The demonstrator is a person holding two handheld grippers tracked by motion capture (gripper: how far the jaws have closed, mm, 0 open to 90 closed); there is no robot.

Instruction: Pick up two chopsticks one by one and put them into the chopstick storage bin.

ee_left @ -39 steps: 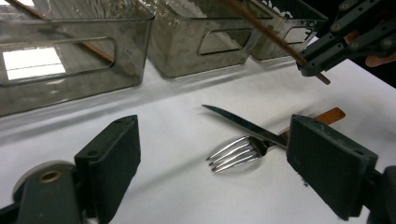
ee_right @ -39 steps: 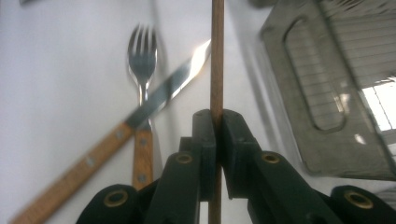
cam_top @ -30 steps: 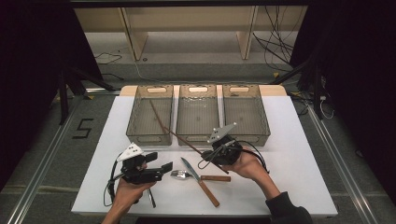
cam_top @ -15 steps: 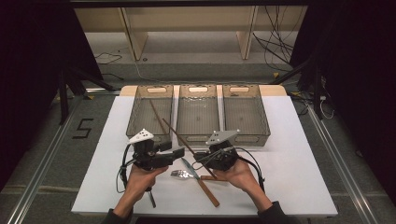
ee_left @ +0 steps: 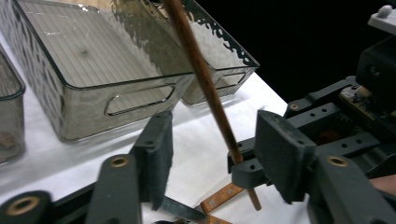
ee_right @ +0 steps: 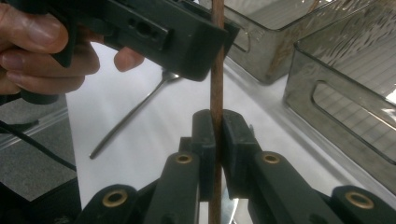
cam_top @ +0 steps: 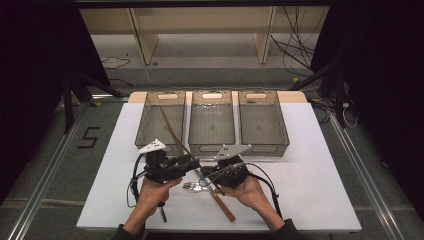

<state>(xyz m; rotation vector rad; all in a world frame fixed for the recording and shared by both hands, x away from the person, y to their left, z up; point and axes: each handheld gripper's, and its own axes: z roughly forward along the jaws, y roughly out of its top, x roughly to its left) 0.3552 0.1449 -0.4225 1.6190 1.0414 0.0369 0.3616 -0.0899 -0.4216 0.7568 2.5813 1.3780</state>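
My right gripper is clamped on a thin brown chopstick, its two jaws pressed flat against the stick near its lower end. My left gripper has its jaws part way in and has just been closing; the chopstick passes between them without either pad pressing on it. In the high view my left gripper sits at 9 o'clock of my right gripper, the two just beside each other at the near middle of the white table. From my right gripper the chopstick slants away toward 11 o'clock, its far end over the left tray. A wooden-handled knife and a spoon lie on the table under my hands. At 12 o'clock stand the middle tray and, at 1 o'clock, the right tray
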